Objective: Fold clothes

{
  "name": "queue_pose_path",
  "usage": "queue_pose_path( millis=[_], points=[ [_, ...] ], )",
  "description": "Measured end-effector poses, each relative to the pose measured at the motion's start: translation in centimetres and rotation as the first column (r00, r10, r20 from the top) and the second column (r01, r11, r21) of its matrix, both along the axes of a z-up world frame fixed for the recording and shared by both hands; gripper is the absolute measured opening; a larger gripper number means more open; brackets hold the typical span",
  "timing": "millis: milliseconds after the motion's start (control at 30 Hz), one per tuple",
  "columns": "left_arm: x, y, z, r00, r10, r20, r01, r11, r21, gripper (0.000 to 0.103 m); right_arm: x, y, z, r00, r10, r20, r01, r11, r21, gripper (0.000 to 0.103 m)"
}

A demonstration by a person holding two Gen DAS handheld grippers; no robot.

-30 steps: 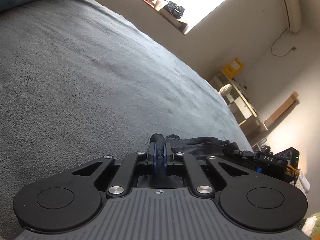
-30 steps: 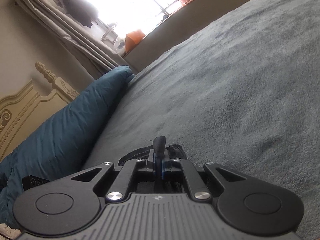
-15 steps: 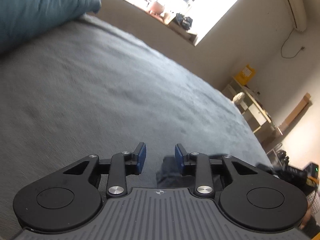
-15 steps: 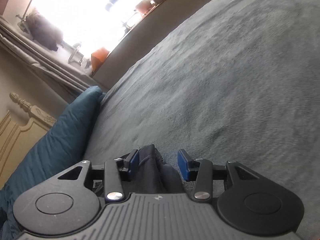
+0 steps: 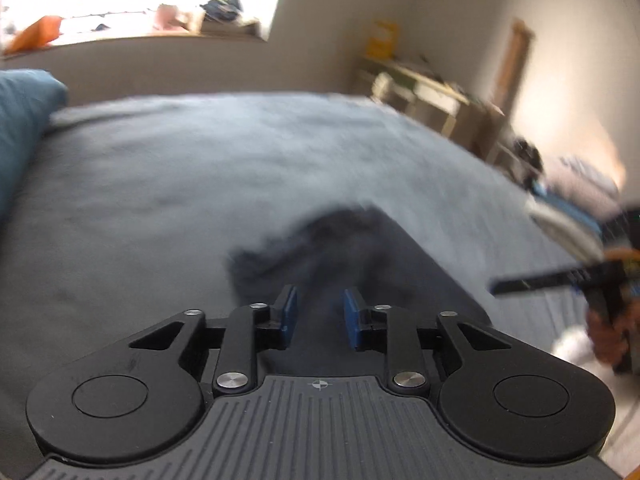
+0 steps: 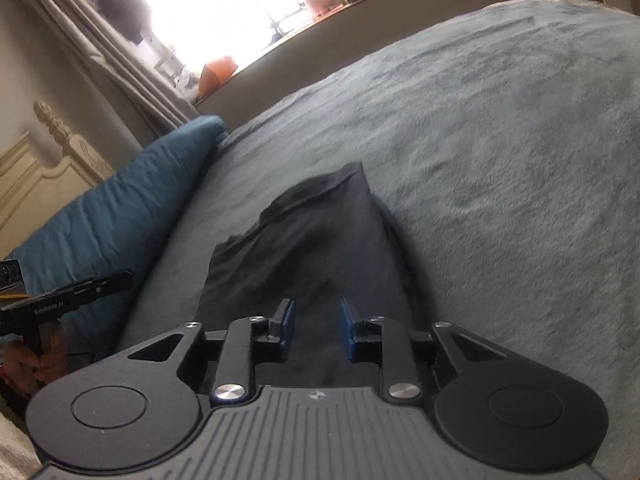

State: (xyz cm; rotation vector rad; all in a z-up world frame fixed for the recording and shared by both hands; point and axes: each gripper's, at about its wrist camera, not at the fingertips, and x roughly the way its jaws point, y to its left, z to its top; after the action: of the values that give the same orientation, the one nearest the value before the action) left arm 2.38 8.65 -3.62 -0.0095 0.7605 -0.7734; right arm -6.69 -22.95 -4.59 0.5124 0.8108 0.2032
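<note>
A dark grey garment (image 6: 312, 240) lies flat on the grey bed cover (image 6: 500, 152), folded into a long strip with a wavy far edge. It also shows, blurred, in the left wrist view (image 5: 344, 248). My right gripper (image 6: 316, 326) is open and empty just above the garment's near end. My left gripper (image 5: 318, 314) is open and empty above the garment's near part. The other gripper shows at the right edge of the left wrist view (image 5: 592, 280) and at the left edge of the right wrist view (image 6: 52, 300).
A teal pillow (image 6: 112, 216) lies along the left of the bed by a cream headboard (image 6: 36, 168). A window (image 6: 248, 4) with curtains is behind. A wooden shelf unit (image 5: 424, 96) and clutter stand past the bed's right edge.
Both grippers let go of the garment, opened and drew back and up. The garment now lies on the bed in front of them.
</note>
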Motion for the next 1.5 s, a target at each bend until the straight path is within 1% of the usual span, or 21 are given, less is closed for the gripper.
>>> queue_pose_path(
  millis=[100, 200, 267, 333, 367, 400, 500, 567, 700, 767, 833, 867, 900, 933, 967, 1067, 1167, 1367, 1400, 1433, 1500],
  points=[
    [-2.2, -1.5, -3.0, 0.999, -0.025, -0.024, 0.027, 0.998, 0.061, 0.016, 0.2, 1.4, -0.9, 0.999, 0.003, -0.038, -0.006, 0.996, -0.087, 0.019],
    [-4.2, -2.8, -6.0, 0.998, -0.037, -0.044, 0.042, 0.991, 0.127, 0.016, 0.6, 1.9, -2.0, 0.998, -0.006, -0.066, -0.006, 0.985, -0.174, 0.017],
    [-4.4, -2.8, -7.3, 0.999, -0.012, -0.040, 0.017, 0.989, 0.150, 0.016, 0.9, 1.9, -3.0, 0.996, -0.010, -0.089, -0.010, 0.974, -0.225, 0.017],
    [-4.0, -2.1, -8.2, 0.998, 0.017, -0.060, -0.009, 0.990, 0.140, 0.017, 1.3, 1.9, -4.1, 0.994, -0.009, -0.105, -0.019, 0.966, -0.258, 0.017],
    [-3.6, -1.7, -8.5, 0.997, 0.029, -0.075, -0.020, 0.992, 0.128, 0.017, 1.4, 1.9, -4.8, 0.993, -0.009, -0.115, -0.024, 0.960, -0.278, 0.014],
    [-3.3, -1.4, -8.8, 0.995, 0.040, -0.090, -0.029, 0.993, 0.114, 0.019, 1.5, 2.0, -5.5, 0.992, -0.009, -0.127, -0.030, 0.954, -0.298, 0.009],
    [-2.8, -0.8, -9.7, 0.991, 0.058, -0.119, -0.049, 0.996, 0.076, 0.020, 1.5, 2.0, -6.2, 0.993, 0.002, -0.119, -0.040, 0.948, -0.314, 0.008],
    [-2.9, -0.3, -9.4, 0.991, 0.057, -0.117, -0.049, 0.997, 0.064, 0.020, 1.5, 2.0, -6.2, 0.993, 0.003, -0.119, -0.041, 0.947, -0.319, 0.008],
    [-3.7, 0.7, -7.4, 0.996, 0.029, -0.080, -0.025, 0.998, 0.051, 0.020, 1.2, 2.0, -6.1, 0.993, -0.004, -0.116, -0.033, 0.950, -0.311, 0.008],
    [-4.0, 1.4, -6.5, 0.997, 0.045, -0.064, -0.043, 0.998, 0.034, 0.021, 1.1, 1.9, -6.0, 0.993, -0.006, -0.114, -0.029, 0.951, -0.309, 0.009],
    [-3.7, 2.4, -6.2, 0.991, 0.097, -0.090, -0.098, 0.995, -0.009, 0.024, 1.0, 2.0, -6.0, 0.994, -0.007, -0.111, -0.027, 0.951, -0.309, 0.010],
    [-3.3, 2.8, -6.4, 0.984, 0.136, -0.113, -0.139, 0.990, -0.022, 0.026, 1.0, 2.0, -6.0, 0.994, -0.009, -0.111, -0.026, 0.951, -0.308, 0.010],
    [-2.9, 3.0, -6.7, 0.975, 0.177, -0.136, -0.182, 0.983, -0.026, 0.034, 1.1, 2.1, -6.0, 0.994, -0.010, -0.113, -0.025, 0.951, -0.309, 0.010],
    [-2.4, 3.3, -6.9, 0.963, 0.218, -0.158, -0.225, 0.974, -0.030, 0.036, 1.1, 2.1, -6.0, 0.993, -0.012, -0.114, -0.025, 0.950, -0.310, 0.010],
    [-2.1, 3.3, -7.1, 0.956, 0.237, -0.173, -0.246, 0.969, -0.033, 0.037, 1.2, 2.2, -5.9, 0.993, -0.013, -0.116, -0.024, 0.950, -0.311, 0.010],
    [-1.5, 2.9, -7.3, 0.943, 0.263, -0.203, -0.276, 0.960, -0.040, 0.037, 1.1, 2.3, -5.9, 0.993, -0.015, -0.114, -0.022, 0.947, -0.319, 0.010],
    [-1.3, 2.5, -7.3, 0.941, 0.265, -0.212, -0.278, 0.960, -0.036, 0.037, 1.1, 2.5, -5.8, 0.993, -0.019, -0.114, -0.019, 0.945, -0.327, 0.010],
    [-0.9, 3.6, -6.6, 0.922, 0.285, -0.263, -0.321, 0.942, -0.103, 0.037, 1.2, 2.8, -5.8, 0.993, -0.018, -0.113, -0.023, 0.939, -0.344, 0.010],
    [-0.8, 3.7, -6.6, 0.919, 0.288, -0.269, -0.326, 0.939, -0.110, 0.040, 1.2, 2.8, -5.9, 0.993, -0.018, -0.113, -0.022, 0.938, -0.345, 0.011],
    [-0.6, 3.6, -6.7, 0.917, 0.291, -0.273, -0.331, 0.937, -0.114, 0.046, 1.2, 2.8, -5.9, 0.993, -0.020, -0.114, -0.020, 0.940, -0.341, 0.011],
    [-0.4, 3.2, -6.9, 0.915, 0.298, -0.271, -0.333, 0.938, -0.095, 0.048, 1.2, 2.7, -5.9, 0.993, -0.023, -0.115, -0.017, 0.942, -0.334, 0.011]
  ],
)
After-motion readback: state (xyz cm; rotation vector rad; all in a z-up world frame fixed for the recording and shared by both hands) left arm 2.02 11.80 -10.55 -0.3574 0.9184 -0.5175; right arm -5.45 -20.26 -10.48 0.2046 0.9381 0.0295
